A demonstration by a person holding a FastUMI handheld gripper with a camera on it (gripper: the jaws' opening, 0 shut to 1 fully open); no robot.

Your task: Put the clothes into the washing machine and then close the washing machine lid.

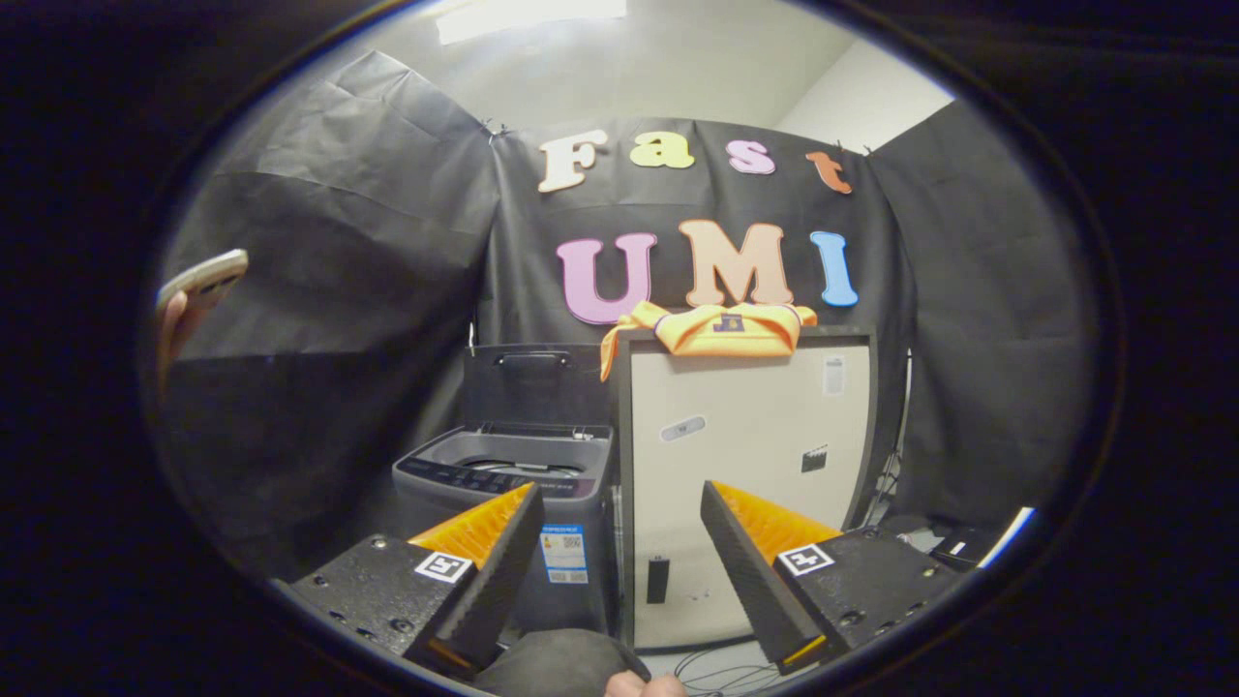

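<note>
Ahead of the cabinet (745, 484), tool (619, 503) spread wide, holding nothing

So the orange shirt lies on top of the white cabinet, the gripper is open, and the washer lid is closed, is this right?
Not quite: the washer lid stands open, as the gripper view shows. The rest holds: the orange shirt lies on the white cabinet, and the gripper jaws are wide apart, holding nothing.

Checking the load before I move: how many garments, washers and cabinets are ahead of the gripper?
Orange garment, on top of the cabinet: 1
Washing machine, lid raised: 1
White cabinet: 1
Total: 3
Gripper open, holding nothing, well short of all three.
</note>
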